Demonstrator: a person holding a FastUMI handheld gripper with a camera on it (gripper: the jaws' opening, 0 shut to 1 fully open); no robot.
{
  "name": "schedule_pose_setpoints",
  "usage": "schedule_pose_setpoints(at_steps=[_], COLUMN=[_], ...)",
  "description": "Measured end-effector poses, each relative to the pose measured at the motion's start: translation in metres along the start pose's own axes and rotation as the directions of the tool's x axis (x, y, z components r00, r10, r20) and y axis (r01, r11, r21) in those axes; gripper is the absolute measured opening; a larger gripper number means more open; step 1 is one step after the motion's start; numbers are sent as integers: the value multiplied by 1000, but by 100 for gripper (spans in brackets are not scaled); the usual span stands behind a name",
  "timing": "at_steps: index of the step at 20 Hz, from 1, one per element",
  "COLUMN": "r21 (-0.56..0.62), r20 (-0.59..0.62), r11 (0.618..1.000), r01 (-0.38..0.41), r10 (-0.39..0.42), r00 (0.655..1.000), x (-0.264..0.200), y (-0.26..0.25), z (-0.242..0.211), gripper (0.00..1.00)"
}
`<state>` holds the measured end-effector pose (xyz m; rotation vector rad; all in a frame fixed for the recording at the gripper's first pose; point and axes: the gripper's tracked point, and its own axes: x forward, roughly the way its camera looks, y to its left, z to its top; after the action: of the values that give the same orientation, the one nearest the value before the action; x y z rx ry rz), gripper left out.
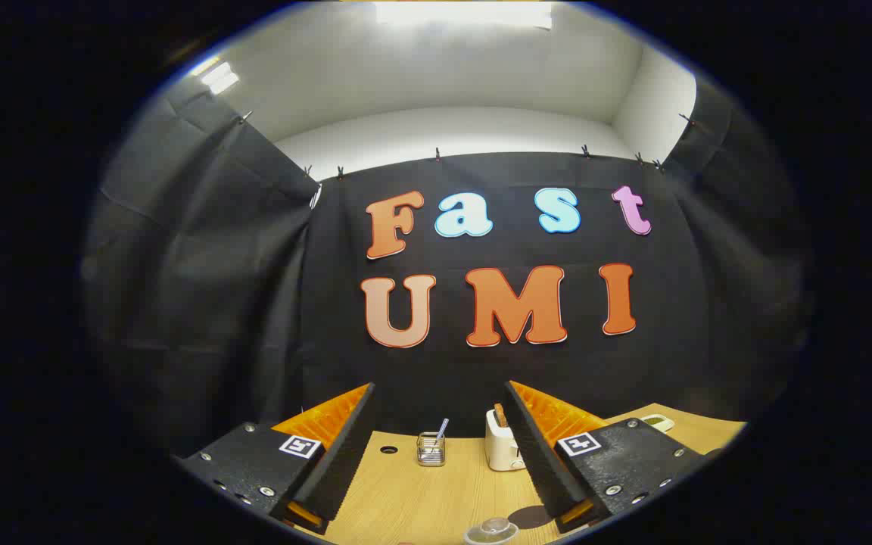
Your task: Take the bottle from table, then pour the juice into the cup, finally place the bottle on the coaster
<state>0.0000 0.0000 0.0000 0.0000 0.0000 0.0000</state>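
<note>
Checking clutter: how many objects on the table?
4: wire holder and toaster beyond the open tongs, a white item farther right, a clear round thing between them. Others may be hidden.

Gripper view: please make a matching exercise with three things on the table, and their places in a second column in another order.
Things:
1. wire holder
2. toaster
3. clear cap

Places:
A. close, low between the open gripper's fingers
B. far on the table, ahead between the fingers, a stick standing in it
C. far, partly behind the right finger, by the booth wall

Pairs: 1-B, 2-C, 3-A
</note>
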Motion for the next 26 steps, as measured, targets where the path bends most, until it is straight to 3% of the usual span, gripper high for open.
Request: schedule_pose_setpoints(at_steps=[11,14,19,26], r21=[-1,11,10,-7], r20=[-91,-86,-89,-141], r11=[998,988,975,979], r01=[64,153,224,206], r10=[-64,-152,-222,-205], r00=[994,985,971,969], x=[-11,-33,-53,-50], y=[-8,-27,-41,-34], z=[-30,-21,-12,-28], gripper=[98,98,98,98])
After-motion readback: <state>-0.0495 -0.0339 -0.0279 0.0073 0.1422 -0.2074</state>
